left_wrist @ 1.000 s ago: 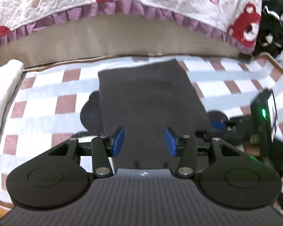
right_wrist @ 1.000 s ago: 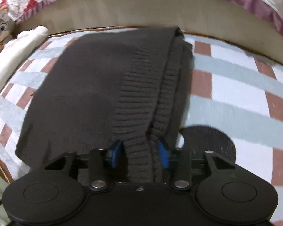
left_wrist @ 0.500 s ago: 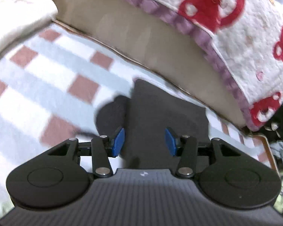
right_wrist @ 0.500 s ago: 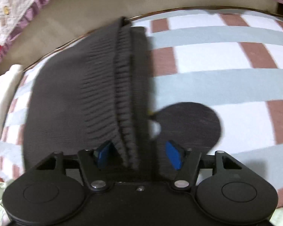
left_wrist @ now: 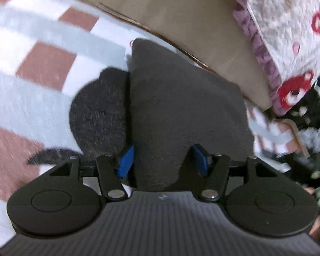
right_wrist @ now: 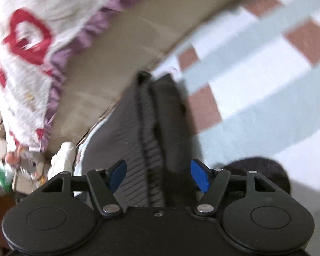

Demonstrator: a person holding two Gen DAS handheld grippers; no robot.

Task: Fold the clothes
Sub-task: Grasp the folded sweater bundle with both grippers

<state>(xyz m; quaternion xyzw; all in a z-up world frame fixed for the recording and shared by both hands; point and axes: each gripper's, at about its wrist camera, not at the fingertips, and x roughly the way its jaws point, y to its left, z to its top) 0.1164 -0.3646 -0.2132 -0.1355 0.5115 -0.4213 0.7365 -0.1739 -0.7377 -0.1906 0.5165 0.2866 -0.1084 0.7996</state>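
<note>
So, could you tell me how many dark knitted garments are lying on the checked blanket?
1: the dark folded garment lies on the checked blanket near its far edge, ahead of both grippers. Others may be hidden out of frame.

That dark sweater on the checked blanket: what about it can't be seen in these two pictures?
- Sweater, left view: near end hidden behind the left gripper; folded layers face away.
- Sweater, right view: left part cut off by the right gripper; motion blur smears the knit.
- Blanket: blurred, edges out of frame.

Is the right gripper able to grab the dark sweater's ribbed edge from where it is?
Probably yes. The right gripper has just been opening, and the dark sweater has its ribbed edge between the pads, with nothing in the way.
</note>
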